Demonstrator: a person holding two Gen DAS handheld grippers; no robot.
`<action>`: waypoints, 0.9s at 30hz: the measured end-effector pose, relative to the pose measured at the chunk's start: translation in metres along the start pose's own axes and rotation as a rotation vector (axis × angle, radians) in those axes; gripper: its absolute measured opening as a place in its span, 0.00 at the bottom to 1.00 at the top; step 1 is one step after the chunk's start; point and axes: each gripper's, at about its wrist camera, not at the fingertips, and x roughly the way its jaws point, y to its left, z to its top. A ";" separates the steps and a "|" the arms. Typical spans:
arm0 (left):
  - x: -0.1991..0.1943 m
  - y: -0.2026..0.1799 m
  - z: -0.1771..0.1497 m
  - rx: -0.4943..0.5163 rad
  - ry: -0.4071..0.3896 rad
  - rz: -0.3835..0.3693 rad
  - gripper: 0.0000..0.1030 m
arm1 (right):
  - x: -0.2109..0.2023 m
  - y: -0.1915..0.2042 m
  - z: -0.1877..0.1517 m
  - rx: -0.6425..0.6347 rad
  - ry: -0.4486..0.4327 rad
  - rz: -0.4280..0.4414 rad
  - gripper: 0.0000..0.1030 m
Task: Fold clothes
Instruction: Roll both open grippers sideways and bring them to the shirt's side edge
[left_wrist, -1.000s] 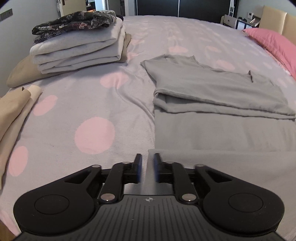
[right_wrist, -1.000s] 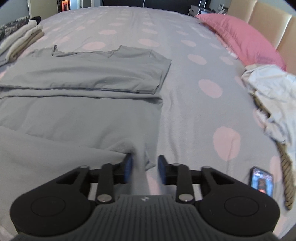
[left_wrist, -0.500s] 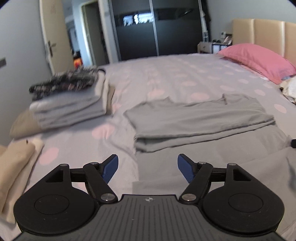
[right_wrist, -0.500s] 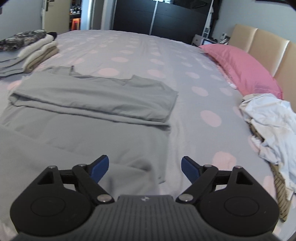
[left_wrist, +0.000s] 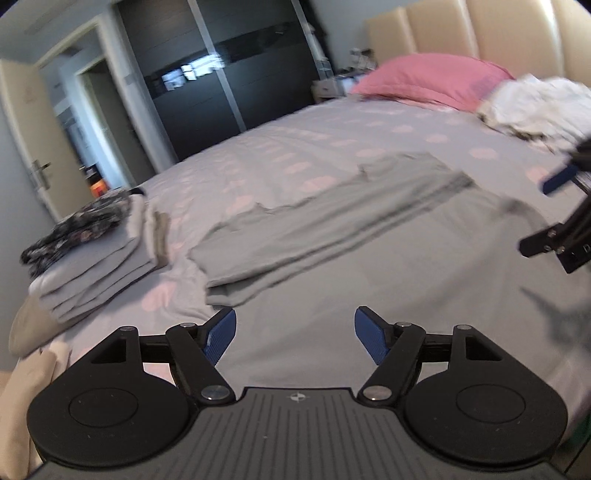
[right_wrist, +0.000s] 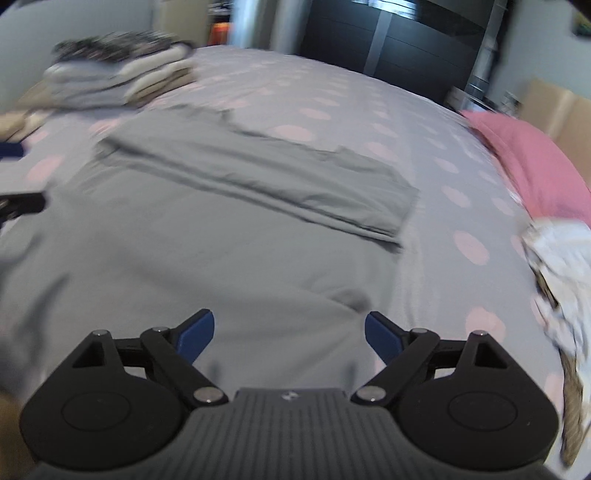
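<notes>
Both tongs, left (left_wrist: 294, 334) and right (right_wrist: 289, 335), spread empty over the half-folded grey garment (right_wrist: 236, 206) (bed); next we regrip its near edge.

Each hand-held gripper, left (left_wrist: 294, 334) and right (right_wrist: 289, 335), had a ribbed grey body, black linkage arms with silver screws, round black discs, and blue ribbed pads (left_wrist: 221, 334).

I am looking past my black, blue-padded left tool (left_wrist: 294, 334) at a plain grey garment (left_wrist: 332, 218) lying on the bed's (left_wrist: 314, 147) pale grey cover dotted pink, a pink pillow (left_wrist: 428, 79), crumpled white clothes (left_wrist: 532, 107), and a grey-and-beige stack (left_wrist: 99, 240) topped by a dark floral piece.
</notes>
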 end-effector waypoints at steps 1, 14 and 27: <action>-0.002 -0.004 -0.001 0.035 0.012 -0.010 0.68 | -0.002 0.006 -0.002 -0.052 0.006 0.023 0.88; -0.031 -0.079 -0.043 0.587 -0.017 -0.180 0.68 | -0.032 0.090 -0.065 -0.736 -0.006 0.096 0.87; -0.013 -0.102 -0.069 0.725 0.052 -0.187 0.64 | -0.037 0.115 -0.091 -0.930 -0.077 0.083 0.69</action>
